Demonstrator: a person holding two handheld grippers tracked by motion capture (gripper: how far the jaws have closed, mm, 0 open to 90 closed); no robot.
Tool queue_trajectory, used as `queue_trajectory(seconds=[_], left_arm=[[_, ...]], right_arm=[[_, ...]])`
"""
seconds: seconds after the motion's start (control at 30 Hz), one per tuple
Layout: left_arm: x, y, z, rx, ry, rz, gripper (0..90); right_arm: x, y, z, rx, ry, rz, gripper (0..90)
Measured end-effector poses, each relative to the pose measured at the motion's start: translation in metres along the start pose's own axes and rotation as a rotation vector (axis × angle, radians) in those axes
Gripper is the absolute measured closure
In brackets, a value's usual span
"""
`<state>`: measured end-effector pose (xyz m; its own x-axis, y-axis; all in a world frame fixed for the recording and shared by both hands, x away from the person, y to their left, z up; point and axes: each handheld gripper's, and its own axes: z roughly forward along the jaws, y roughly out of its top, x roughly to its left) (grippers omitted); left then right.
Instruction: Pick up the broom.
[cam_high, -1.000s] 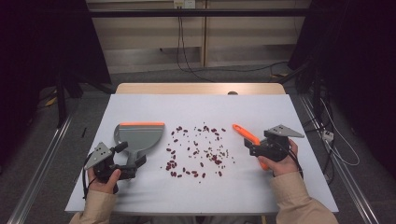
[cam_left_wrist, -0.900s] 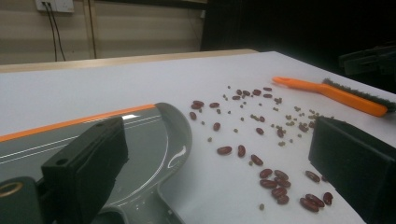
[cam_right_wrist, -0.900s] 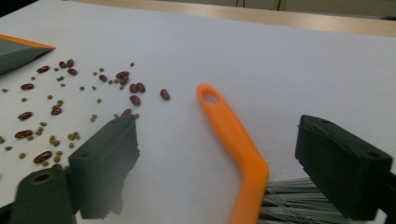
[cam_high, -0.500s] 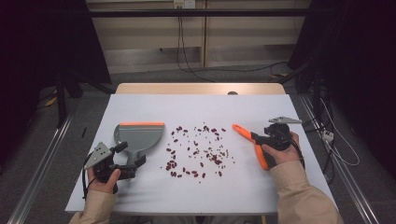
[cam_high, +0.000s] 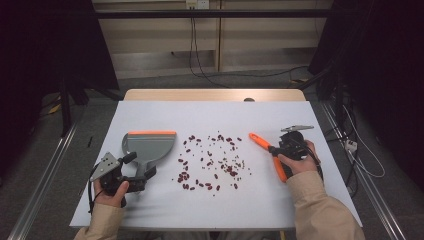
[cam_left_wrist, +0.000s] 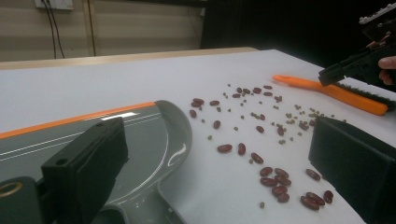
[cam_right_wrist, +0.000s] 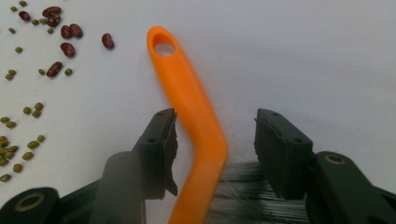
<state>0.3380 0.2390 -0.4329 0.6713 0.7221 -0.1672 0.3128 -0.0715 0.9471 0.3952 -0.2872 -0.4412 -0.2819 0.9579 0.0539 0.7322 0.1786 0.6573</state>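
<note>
White surface (cam_high: 150, 205) in a dim room, cables on the floor behind; beans (cam_high: 210, 160) scattered mid-surface. Right gripper (cam_high: 280, 150) jaws, just closing, straddle the orange brush (cam_right_wrist: 196, 121), one pad touching. Left gripper (cam_high: 142, 177) jaws open by the dustpan (cam_high: 150, 145)

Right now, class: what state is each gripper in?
Left gripper: open, astride the dustpan handle.
Right gripper: closing around the brush handle, not yet clamped.

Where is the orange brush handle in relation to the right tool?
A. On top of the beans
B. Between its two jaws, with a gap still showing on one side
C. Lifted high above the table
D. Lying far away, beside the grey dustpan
B: in the right gripper view the orange brush handle lies between the jaws of the right tool, which have just been closing; a gap remains beside one jaw.
</note>
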Motion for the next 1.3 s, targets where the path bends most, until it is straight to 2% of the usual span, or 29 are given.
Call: queue_trajectory(seconds=[0.13,0.3,0.4,0.57,0.67,0.87,0.9,1.07,1.2,1.27,1.3], left_arm=[[0.0,0.0,0.0,0.0,0.0,-0.001,4.3],[0.0,0.0,0.0,0.0,-0.001,0.0,4.3],[0.0,0.0,0.0,0.0,-0.001,-0.001,4.3],[0.0,0.0,0.001,0.0,-0.002,0.0,4.3],[0.0,0.0,0.001,0.0,-0.003,0.001,4.3],[0.0,0.0,0.001,0.001,-0.004,0.0,4.3],[0.0,0.0,0.001,0.001,-0.005,0.0,4.3],[0.0,0.0,0.0,-0.001,-0.003,0.005,4.3],[0.0,0.0,0.001,0.0,-0.005,0.005,4.3],[0.0,0.0,0.0,-0.002,-0.004,0.006,4.3],[0.0,0.0,0.0,-0.004,-0.002,0.011,4.4]], right_arm=[[-0.001,0.0,0.001,0.019,0.008,0.013,51.0],[0.002,0.0,0.003,0.031,-0.007,-0.003,51.2],[0.003,0.002,0.004,0.06,0.005,0.009,52.5],[0.003,0.003,0.005,0.063,-0.012,-0.011,57.9],[0.004,0.003,0.008,0.085,-0.011,-0.022,63.4],[0.01,0.006,0.014,0.137,-0.04,-0.013,65.8],[0.01,0.007,0.014,0.139,-0.039,-0.023,65.8],[0.006,0.006,0.016,0.138,-0.025,0.04,67.7],[0.004,0.008,0.017,0.145,-0.018,0.055,68.1],[0.006,0.01,0.017,0.161,-0.026,0.035,68.3],[0.005,0.01,0.017,0.164,-0.022,0.041,68.3]])
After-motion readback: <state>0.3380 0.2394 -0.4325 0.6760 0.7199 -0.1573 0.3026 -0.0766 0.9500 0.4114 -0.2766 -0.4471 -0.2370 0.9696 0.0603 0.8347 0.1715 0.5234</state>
